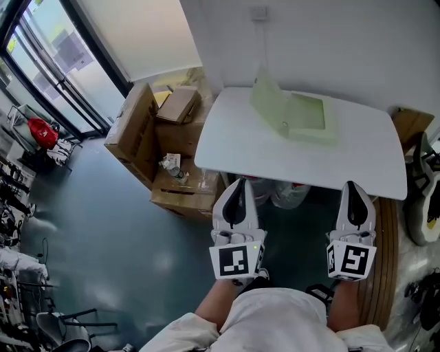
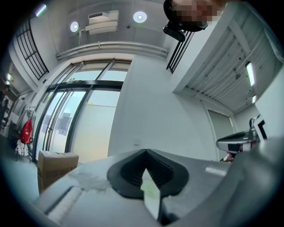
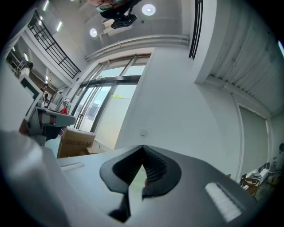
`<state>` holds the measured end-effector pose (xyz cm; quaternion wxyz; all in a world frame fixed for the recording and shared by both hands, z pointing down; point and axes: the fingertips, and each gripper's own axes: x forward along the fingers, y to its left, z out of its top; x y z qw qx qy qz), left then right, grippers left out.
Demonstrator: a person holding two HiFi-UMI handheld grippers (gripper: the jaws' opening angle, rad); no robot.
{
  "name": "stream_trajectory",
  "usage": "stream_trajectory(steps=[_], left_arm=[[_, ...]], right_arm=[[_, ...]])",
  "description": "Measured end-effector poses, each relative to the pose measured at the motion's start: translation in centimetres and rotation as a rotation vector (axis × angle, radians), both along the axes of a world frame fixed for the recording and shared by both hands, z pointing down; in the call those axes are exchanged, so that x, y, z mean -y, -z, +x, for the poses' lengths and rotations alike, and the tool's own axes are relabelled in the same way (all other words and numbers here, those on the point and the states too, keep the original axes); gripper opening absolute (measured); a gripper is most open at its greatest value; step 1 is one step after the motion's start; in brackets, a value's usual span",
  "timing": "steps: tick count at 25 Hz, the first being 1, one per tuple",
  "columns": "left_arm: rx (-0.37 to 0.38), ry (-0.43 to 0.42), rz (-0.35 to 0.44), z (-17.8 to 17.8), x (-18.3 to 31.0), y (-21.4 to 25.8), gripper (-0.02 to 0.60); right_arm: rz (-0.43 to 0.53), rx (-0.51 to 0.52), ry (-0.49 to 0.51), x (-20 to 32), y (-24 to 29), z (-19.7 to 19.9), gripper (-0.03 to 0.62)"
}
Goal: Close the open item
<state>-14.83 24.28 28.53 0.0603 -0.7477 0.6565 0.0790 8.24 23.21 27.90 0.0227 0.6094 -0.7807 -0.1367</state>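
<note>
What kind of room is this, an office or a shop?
Probably a workroom or storage corner of an office building: stacked cardboard boxes, a plain white table and tall glass doors.

- Table [image 1: 240, 148]: centre of the scene, its far edge by the wall.
- Open case [image 1: 306, 115]: on the table, towards the far side, with its lid raised along its left side.
- Wall socket [image 1: 259, 12]: on the wall, behind the table.
- Cardboard boxes [image 1: 148, 137]: on the floor, just left of the table, stacked together.
- Glass doors [image 1: 48, 69]: far left, beyond the boxes.
- Flat cardboard [image 1: 411, 125]: just beside the table's far right corner.
- Left gripper [image 1: 237, 184]: at the table's near edge, left part.
- Right gripper [image 1: 353, 185]: at the same edge, right part, well apart from the left gripper. The case lies farther off, between their lines.
</note>
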Motion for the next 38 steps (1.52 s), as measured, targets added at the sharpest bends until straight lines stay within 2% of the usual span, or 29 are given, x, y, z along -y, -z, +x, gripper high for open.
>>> stream_trajectory(steps=[3, 7, 13, 23, 38], left_arm=[[-0.022, -0.001, -0.014, -1.2, 1.6, -0.3, 0.002], [-0.016, -0.013, -0.010, -2.2, 3.2, -0.7, 0.002], [-0.059, -0.057, -0.018, -2.5, 4.9, -1.4, 0.002], [0.005, -0.056, -0.060, -1.3, 7.6, -2.6, 0.002], [0.037, -0.025, -0.057, 3.6, 17.2, -0.2, 0.002]], right_arm=[[-0.008, -0.008, -0.016, 1.2, 0.2, -0.7, 0.002], [0.009, -0.048, -0.032, 2.4, 0.5, -2.0, 0.002], [0.013, -0.062, -0.059, 4.2, 0.5, -2.5, 0.002], [-0.008, -0.044, -0.038, 6.9, -1.4, -3.1, 0.002], [-0.022, -0.003, -0.016, 17.4, -0.4, 2.5, 0.002]])
